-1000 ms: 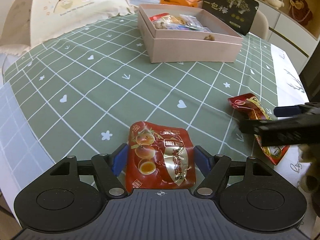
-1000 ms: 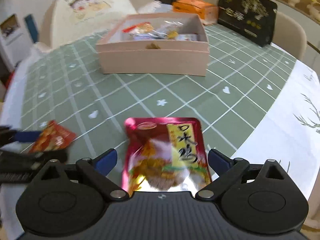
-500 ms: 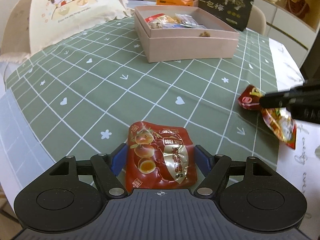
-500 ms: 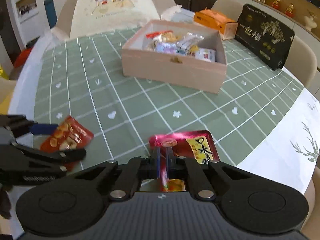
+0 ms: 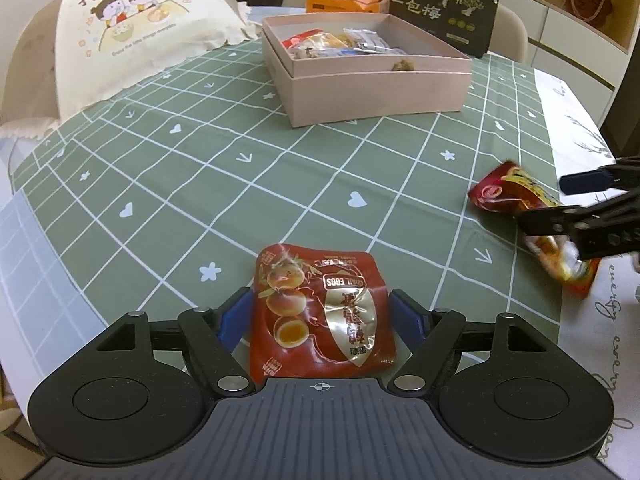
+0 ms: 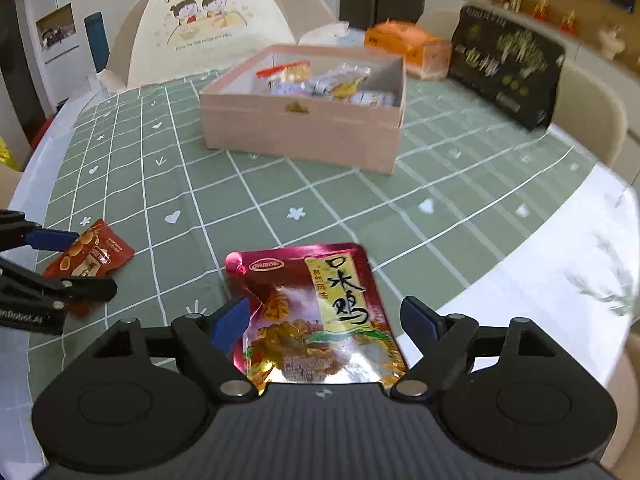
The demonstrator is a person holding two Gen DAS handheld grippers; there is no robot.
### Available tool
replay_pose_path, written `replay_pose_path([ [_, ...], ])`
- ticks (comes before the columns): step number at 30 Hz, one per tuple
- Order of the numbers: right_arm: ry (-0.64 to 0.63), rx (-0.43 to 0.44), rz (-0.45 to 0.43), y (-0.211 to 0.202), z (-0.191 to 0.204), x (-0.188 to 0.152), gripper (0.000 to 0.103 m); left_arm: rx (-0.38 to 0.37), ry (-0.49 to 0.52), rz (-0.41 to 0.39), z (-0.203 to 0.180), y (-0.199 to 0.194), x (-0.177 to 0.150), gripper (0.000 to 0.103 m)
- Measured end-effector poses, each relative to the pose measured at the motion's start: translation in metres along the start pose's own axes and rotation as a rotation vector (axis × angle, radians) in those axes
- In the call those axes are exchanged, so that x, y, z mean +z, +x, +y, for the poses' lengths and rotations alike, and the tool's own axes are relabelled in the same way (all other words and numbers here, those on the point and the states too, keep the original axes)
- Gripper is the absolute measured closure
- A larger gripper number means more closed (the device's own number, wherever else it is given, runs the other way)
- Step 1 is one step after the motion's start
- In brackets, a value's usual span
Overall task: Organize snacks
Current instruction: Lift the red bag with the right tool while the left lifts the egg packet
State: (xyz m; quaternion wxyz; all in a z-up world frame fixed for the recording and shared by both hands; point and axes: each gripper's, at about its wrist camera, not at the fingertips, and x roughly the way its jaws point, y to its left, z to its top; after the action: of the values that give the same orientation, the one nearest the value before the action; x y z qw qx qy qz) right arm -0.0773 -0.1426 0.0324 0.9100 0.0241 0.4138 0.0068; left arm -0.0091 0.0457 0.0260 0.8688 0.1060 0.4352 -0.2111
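The left gripper (image 5: 322, 312) stood wide, its blue pads either side of a red quail-egg packet (image 5: 320, 306) lying flat on the green checked tablecloth (image 5: 192, 184), whether touching it was unclear. The right gripper (image 6: 326, 318) was opening, its pads apart from the pink chicken packet (image 6: 316, 312) lying between them near the table's edge. Farther back sat the open pink box (image 6: 304, 128) with wrapped snacks (image 6: 320, 82) inside.
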Motion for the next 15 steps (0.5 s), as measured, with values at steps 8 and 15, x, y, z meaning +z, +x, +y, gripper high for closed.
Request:
replay_pose_path([
  [8, 0.050, 0.008, 0.042, 0.025, 0.003, 0.003, 0.005, -0.007, -0.005, -0.006, 0.002, -0.001, -0.001, 0.024],
  [15, 0.190, -0.033, 0.093, 0.025, 0.013, 0.011, 0.005, -0.003, 0.001, -0.018, 0.001, -0.001, -0.003, 0.023],
])
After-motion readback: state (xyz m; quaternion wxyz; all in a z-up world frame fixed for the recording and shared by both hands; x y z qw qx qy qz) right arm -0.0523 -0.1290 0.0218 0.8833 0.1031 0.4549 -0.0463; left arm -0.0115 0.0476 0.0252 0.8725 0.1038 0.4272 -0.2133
